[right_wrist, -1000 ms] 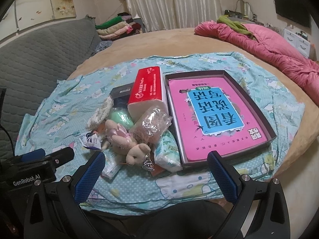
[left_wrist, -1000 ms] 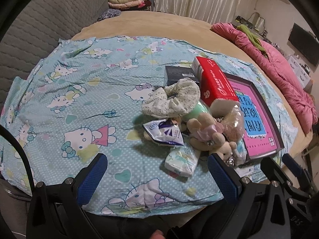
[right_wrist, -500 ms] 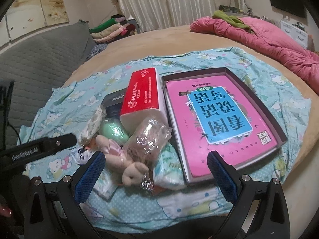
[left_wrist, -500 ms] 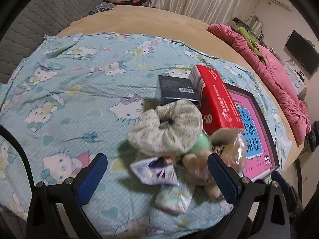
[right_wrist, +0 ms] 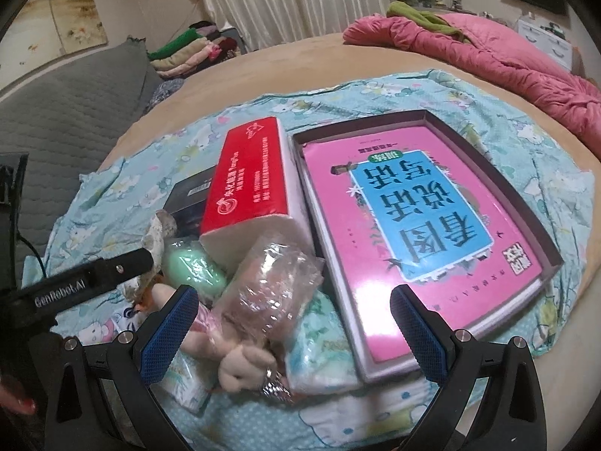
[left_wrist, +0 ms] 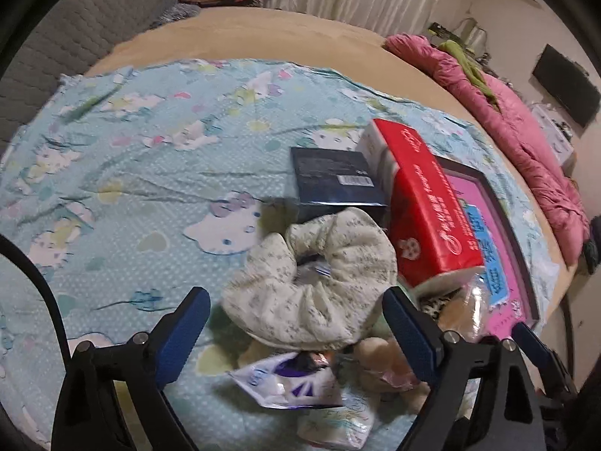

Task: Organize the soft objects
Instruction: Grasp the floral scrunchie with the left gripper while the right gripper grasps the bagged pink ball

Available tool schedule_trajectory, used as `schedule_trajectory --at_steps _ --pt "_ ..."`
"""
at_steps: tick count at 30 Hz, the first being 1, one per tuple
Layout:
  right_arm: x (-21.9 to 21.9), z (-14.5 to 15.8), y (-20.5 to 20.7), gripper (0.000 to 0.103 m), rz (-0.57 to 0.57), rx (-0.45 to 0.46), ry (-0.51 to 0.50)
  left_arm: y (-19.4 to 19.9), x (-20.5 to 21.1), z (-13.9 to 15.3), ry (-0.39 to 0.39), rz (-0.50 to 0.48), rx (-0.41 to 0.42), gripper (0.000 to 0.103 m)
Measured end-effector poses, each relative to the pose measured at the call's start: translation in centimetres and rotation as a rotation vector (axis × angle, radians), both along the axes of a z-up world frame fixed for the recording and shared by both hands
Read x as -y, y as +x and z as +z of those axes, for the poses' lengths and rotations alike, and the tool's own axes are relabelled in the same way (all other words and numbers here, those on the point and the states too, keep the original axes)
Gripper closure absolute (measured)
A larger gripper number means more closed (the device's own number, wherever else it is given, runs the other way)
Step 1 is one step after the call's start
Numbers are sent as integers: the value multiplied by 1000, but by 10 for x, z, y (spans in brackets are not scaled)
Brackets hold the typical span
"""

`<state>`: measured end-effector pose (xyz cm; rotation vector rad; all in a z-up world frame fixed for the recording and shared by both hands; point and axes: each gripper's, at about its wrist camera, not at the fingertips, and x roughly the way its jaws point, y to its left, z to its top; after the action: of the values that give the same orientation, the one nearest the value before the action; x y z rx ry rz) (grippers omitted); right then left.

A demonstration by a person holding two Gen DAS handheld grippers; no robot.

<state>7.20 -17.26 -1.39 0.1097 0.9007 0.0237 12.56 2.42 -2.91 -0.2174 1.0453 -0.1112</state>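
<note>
A pile of soft things lies on the blue cartoon-cat sheet (left_wrist: 157, 173). A large cream floral scrunchie (left_wrist: 319, 282) is on top, between the fingers of my open left gripper (left_wrist: 296, 323). Under it are a white and purple packet (left_wrist: 289, 383), a beige plush toy (right_wrist: 240, 360), a green soft lump (right_wrist: 195, 267) and a clear-wrapped bundle (right_wrist: 266, 293). A red tissue pack (right_wrist: 248, 184) leans beside a dark box (left_wrist: 334, 180). My open right gripper (right_wrist: 296, 334) hovers over the plush toy and bundle. The left gripper also shows in the right wrist view (right_wrist: 90, 282).
A dark tray (right_wrist: 526, 221) holding a pink book (right_wrist: 420, 225) sits right of the pile. A pink quilt (right_wrist: 488, 49) lies at the far right of the tan bed. Folded clothes (right_wrist: 188, 52) are stacked at the back by a grey padded headboard (right_wrist: 67, 105).
Both grippers have moved forward and down toward the pile. The left gripper's fingers now flank the scrunchie. Both stay open.
</note>
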Motion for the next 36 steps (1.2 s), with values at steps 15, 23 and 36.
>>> schedule_trajectory --at_steps 15,23,36 --pt "-15 -18 12 38 43 -22 -19 10 -14 -10 -120 -68 12 50" --pt "-7 -7 9 43 32 12 19 6 -17 -6 -164 -110 38 91" --pt "0 15 1 47 58 89 69 -15 -25 31 -177 -88 154 91"
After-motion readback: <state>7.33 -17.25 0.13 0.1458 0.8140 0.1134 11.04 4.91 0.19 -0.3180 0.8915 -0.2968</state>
